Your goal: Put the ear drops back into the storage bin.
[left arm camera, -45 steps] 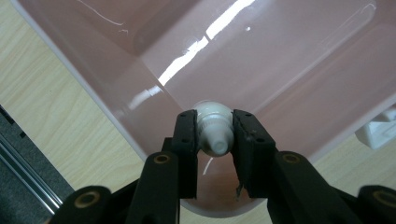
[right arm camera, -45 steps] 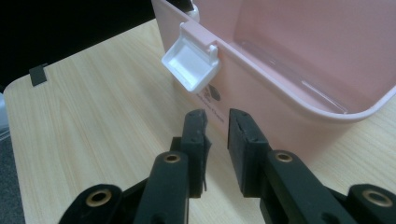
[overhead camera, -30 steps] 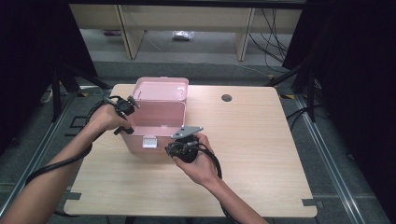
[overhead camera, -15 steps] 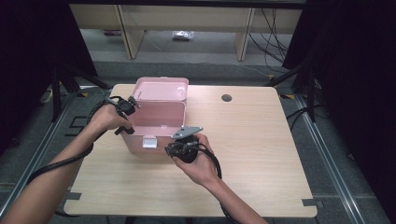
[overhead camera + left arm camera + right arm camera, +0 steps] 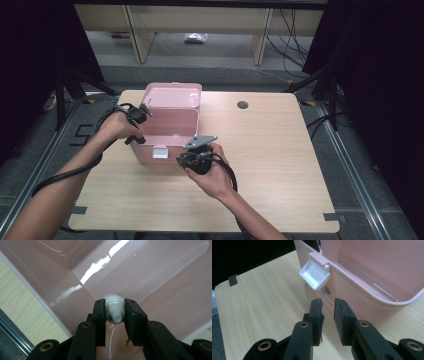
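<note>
my left gripper [image 5: 115, 311] fingers clamp a white tube [image 5: 114, 307] inside the pink box [image 5: 170, 122]; right gripper [image 5: 328, 310] fingers parted, empty, beside the box's front wall.

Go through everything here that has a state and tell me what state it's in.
Pink plastic box: lid open, upright behind.
White latch: undone, hanging on the front wall.
Small white tube: gripped, inside the box.
Left gripper: shut on the tube.
Right gripper: jaws apart, holding nothing.

No words or numbers can be read anywhere; a small dark mark on the pink box [image 5: 326, 290] is too blurry.
</note>
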A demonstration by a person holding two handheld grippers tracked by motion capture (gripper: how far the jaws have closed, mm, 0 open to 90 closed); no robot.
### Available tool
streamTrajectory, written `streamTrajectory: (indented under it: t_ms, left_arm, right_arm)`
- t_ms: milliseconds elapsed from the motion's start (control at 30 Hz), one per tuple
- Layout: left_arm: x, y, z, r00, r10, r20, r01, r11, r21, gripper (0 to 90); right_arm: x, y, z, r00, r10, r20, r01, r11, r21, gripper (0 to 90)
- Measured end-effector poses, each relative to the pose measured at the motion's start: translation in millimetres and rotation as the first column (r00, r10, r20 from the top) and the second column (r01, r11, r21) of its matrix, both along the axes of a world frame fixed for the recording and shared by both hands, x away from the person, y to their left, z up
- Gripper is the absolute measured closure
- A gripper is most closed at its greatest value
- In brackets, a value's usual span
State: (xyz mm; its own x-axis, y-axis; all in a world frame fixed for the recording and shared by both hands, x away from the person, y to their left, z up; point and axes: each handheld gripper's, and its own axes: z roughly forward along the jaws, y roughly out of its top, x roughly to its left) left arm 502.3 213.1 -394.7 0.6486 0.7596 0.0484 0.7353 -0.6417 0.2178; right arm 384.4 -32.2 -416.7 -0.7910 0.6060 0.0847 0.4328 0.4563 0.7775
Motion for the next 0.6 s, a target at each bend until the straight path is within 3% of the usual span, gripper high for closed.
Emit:
streamTrajectory:
  t_ms: [33,300,367,600]
  left_arm:
    - [-1.0,-0.9,-0.3,0.9998,0.019,-0.007,-0.019,0.9998,-0.004,71.2]
    - [-0.8,-1.7,-3.3,0.9997,0.023,-0.013,-0.023,0.9997,-0.009,71.2]
    - [1.4,-0.6,-3.7,1.0000,-0.003,-0.005,0.003,1.0000,0.000,71.2]
    - [1.1,-0.4,-7.0,0.9995,0.025,-0.019,-0.025,0.9997,-0.009,71.2]
  right_arm:
    - [0.2,-0.3,0.2,1.0000,0.001,0.000,-0.001,1.0000,-0.004,77.0]
    - [0.9,-0.4,-0.6,0.9999,0.006,0.011,-0.006,1.0000,-0.006,77.0]
    - [0.5,-0.3,-0.6,1.0000,0.004,0.005,-0.004,1.0000,-0.007,77.0]
    - [1.0,-0.9,-0.7,0.9999,0.007,0.011,-0.007,1.0000,-0.006,77.0]
